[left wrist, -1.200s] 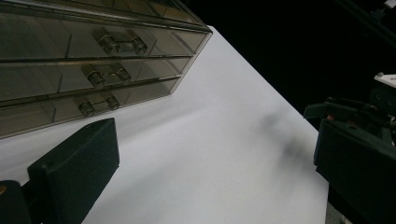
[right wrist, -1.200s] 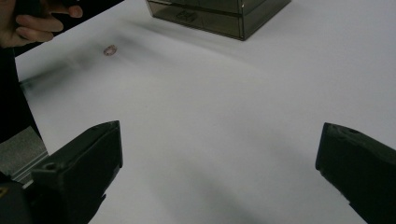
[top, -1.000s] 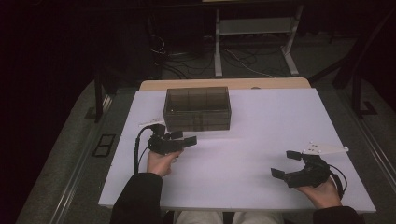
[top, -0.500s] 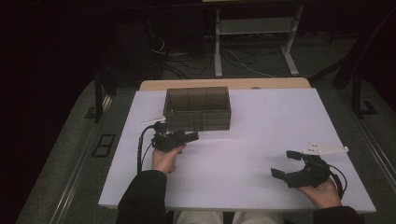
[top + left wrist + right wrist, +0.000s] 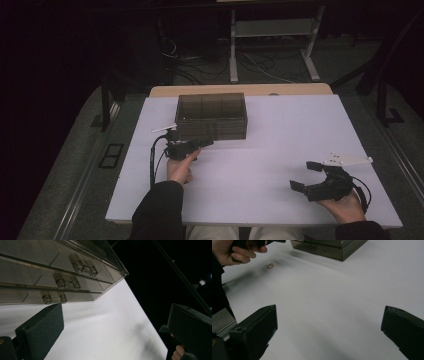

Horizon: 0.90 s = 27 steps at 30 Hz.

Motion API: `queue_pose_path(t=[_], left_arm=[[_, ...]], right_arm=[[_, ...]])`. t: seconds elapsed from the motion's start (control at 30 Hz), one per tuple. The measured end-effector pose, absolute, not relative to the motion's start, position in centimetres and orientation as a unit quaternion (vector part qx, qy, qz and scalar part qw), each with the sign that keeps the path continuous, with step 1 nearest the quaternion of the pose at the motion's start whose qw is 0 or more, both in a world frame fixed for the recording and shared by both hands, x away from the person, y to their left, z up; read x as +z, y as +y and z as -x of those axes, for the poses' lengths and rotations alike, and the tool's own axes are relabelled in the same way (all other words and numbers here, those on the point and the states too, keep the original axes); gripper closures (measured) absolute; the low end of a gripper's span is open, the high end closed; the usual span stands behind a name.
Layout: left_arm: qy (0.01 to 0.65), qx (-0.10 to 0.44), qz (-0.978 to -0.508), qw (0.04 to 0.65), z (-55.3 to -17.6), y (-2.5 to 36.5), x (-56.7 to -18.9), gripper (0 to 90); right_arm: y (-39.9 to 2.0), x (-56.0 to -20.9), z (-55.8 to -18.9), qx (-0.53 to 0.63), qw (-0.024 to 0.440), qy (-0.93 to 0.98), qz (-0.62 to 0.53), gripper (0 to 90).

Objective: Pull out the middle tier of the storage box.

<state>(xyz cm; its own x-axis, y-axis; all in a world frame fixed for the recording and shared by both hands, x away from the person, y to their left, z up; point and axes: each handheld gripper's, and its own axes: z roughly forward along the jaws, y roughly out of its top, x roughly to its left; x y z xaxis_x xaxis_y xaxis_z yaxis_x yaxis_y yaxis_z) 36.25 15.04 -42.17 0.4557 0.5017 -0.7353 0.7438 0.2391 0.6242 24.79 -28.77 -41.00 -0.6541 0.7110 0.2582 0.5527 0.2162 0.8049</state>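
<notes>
A smoky clear compartment box [image 5: 211, 116] stands at the back middle of the white table [image 5: 290, 125]. My left gripper [image 5: 206, 143] is turned on its side just in front of the box's front wall. In the left gripper view its jaws [image 5: 115, 315] stand wide open and hold nothing, with the box's three clear latches [image 5: 65, 282] just ahead. My right gripper [image 5: 304, 175] rests open near the front right edge, its jaws [image 5: 329, 315] spread over bare table. A small pinkish speck [image 5: 270, 265] lies on the table near the left hand [image 5: 237, 252].
The box [image 5: 332, 247] is far ahead of the right gripper. A wooden board edge [image 5: 240, 90] shows behind the table. Beyond it are a metal stand [image 5: 272, 30] and cables on the dark floor. A black cable [image 5: 152, 160] trails from the left gripper.
My left gripper has crept forward and slightly right, closer to the box's front. The right gripper has stayed put.
</notes>
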Motion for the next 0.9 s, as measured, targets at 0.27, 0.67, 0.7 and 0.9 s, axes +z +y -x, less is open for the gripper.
queue_pose_path(t=[0.27, 0.67, 0.7, 0.9], left_arm=[[0.542, -0.113, -0.573, 0.604, -36.6, 14.7, -42.5, 0.0], [0.589, -0.109, -0.513, 0.615, -36.8, 14.4, -43.4, 4.3], [0.592, -0.108, -0.509, 0.615, -36.8, 14.3, -43.5, 5.4], [0.614, -0.107, -0.484, 0.615, -36.8, 13.7, -44.2, 9.7]], right_arm=[[-28.8, -41.0, -24.8, 0.477, 0.086, 0.775, -0.406, 0.0], [-28.8, -41.0, -24.8, 0.476, 0.083, 0.775, -0.406, 0.0], [-28.8, -41.0, -24.8, 0.476, 0.084, 0.776, -0.404, 0.0], [-28.8, -41.0, -24.8, 0.476, 0.082, 0.776, -0.405, 0.0]])
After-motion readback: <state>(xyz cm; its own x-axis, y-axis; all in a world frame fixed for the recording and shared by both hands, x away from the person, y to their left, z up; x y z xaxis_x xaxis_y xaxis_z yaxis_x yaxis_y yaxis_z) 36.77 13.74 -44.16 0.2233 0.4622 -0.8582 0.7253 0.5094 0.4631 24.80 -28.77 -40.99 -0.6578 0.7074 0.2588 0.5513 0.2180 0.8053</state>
